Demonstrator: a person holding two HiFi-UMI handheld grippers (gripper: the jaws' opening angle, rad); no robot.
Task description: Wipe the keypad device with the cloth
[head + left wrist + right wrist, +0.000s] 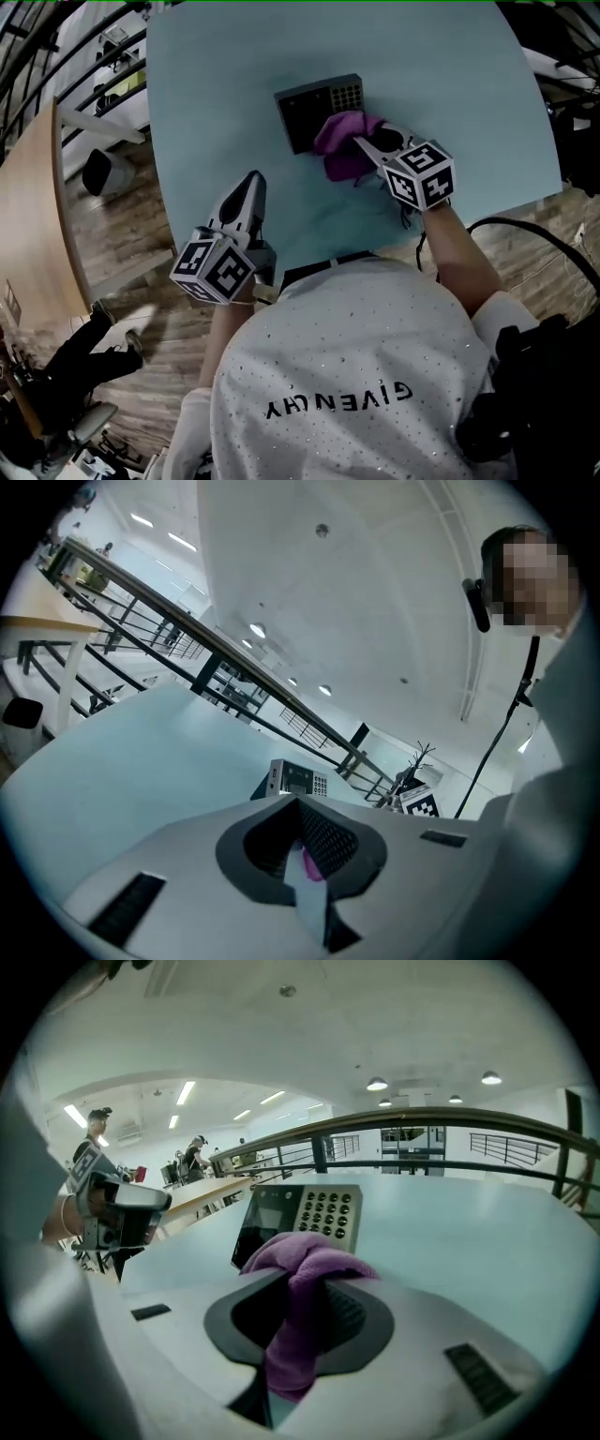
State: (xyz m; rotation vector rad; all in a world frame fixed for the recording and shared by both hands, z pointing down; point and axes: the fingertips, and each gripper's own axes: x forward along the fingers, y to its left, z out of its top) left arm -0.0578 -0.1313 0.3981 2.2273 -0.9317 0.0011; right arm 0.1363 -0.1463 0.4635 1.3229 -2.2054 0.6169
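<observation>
My left gripper [249, 187] hangs at the table's [450, 84] 7 o'clock, jaws pressed together. The keypad device [314, 111] sits toward 12. My right gripper [364, 146] is clamped on the cloth [339, 141] at the device's 4 o'clock corner. I'd sweep flat toward 10, pressing lightly.

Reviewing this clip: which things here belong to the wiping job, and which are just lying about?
In the job:
keypad device
purple cloth, clamped in the right gripper
table under the device

Lying about:
left gripper, shut, away from the device
wooden desk
black cable
railing
</observation>
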